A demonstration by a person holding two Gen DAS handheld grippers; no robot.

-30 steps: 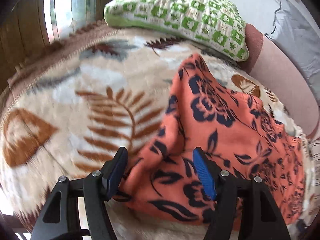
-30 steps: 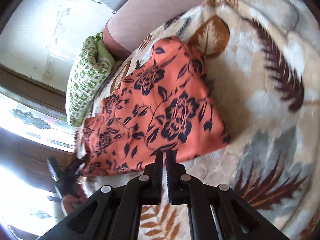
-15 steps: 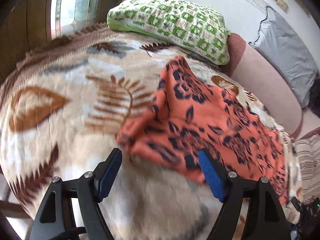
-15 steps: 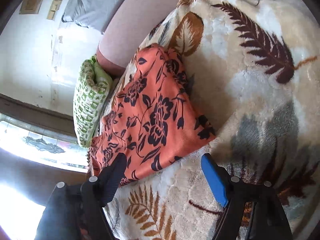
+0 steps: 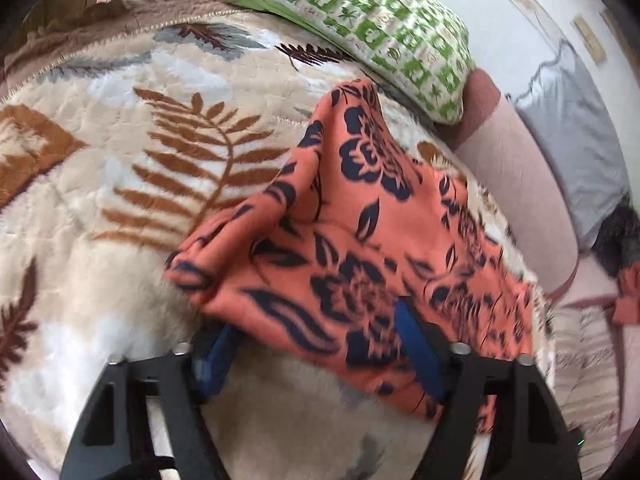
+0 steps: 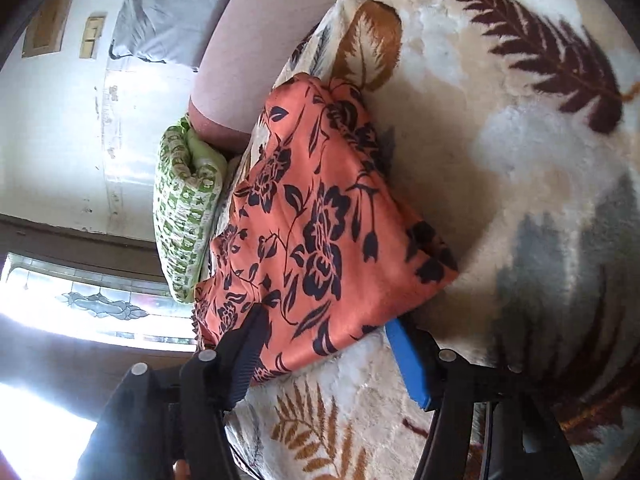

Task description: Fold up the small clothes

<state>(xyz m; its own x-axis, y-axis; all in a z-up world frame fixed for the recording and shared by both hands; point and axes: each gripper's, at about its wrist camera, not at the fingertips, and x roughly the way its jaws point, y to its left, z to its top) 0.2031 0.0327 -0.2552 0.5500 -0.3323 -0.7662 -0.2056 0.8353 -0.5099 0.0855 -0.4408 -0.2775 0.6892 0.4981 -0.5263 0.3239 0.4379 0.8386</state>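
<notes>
With both my left claw [image 5: 320, 344] and right claw [image 6: 324, 352] open around its near hem, the orange garment [image 6: 320, 216] on the blanket [image 6: 520, 160] looks light, limp and slippery, so I would pinch corners at 12 o'clock.

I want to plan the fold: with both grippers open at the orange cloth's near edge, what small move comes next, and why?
Probably close both on the edge. The orange floral cloth lies between the open fingers of the left gripper and the right gripper, ungripped on the blanket.
</notes>
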